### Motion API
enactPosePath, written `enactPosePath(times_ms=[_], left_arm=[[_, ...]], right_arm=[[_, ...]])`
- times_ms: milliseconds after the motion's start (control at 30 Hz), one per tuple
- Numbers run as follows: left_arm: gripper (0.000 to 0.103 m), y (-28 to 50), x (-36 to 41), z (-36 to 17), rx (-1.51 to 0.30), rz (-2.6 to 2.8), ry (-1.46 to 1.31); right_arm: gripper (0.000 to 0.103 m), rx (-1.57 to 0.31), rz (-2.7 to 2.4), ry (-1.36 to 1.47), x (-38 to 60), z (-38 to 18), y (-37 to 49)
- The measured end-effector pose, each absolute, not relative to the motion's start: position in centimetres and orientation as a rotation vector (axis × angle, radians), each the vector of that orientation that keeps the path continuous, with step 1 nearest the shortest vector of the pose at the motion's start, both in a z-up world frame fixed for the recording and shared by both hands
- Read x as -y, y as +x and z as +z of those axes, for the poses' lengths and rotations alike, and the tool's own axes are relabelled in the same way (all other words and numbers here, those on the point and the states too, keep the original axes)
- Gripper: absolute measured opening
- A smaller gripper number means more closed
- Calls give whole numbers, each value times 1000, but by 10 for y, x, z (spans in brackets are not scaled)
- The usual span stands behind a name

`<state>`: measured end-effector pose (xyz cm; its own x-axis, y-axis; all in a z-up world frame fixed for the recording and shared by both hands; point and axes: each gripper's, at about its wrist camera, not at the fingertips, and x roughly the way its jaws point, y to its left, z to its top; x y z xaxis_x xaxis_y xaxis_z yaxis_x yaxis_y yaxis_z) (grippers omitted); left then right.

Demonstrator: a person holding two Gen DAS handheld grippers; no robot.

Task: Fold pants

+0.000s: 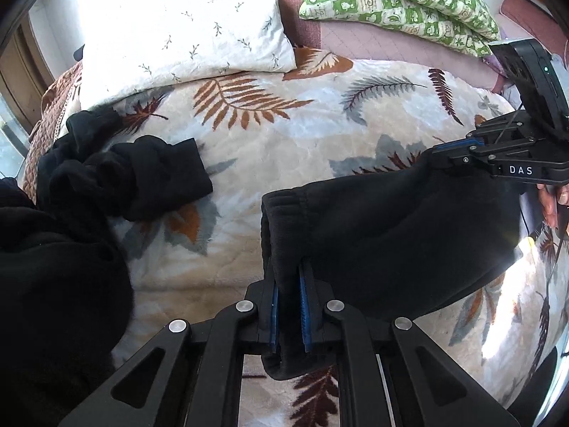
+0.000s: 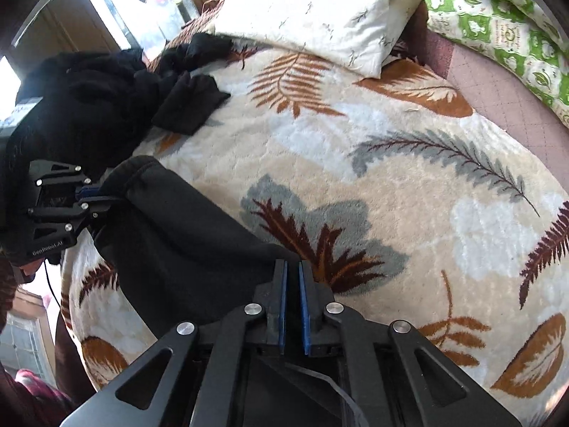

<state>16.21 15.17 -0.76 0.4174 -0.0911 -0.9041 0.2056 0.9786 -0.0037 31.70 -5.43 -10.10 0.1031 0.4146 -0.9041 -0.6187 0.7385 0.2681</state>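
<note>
On the left of the bed, a bunched heap of the black pants (image 1: 117, 174) lies on the leaf-patterned blanket (image 1: 284, 131), one leg end pointing toward the middle. Next over, the left hand-held gripper (image 1: 288, 284) pinches the waistband edge of the pants between its blue pads (image 1: 304, 306), clamped tight on the cloth. The fabric stretches rightward, lifted off the blanket, to the right hand-held gripper (image 2: 291, 284), jaws narrow and closed on the other edge. Behind sit a white pillow (image 1: 185, 21) and a green patterned pillow (image 1: 402, 0).
</note>
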Motion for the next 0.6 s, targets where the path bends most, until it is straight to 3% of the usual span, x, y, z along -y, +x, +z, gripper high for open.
enactPosePath(times_ms=[167, 267, 367, 500, 600], left_arm=[[15, 161, -147, -36, -1165, -159, 185], [19, 162, -151, -34, -1166, -162, 140], [36, 162, -160, -28, -1185, -161, 96], [44, 156, -177, -4, -1132, -191, 3], [56, 163, -185, 10, -1097, -173, -39]], right_arm=[[6, -1295, 718, -173, 51, -127, 325], [15, -1304, 684, -160, 48, -138, 327], [15, -1291, 665, -115, 54, -126, 326], [18, -1232, 678, 20, 78, -93, 317], [24, -1218, 647, 108, 100, -76, 305]])
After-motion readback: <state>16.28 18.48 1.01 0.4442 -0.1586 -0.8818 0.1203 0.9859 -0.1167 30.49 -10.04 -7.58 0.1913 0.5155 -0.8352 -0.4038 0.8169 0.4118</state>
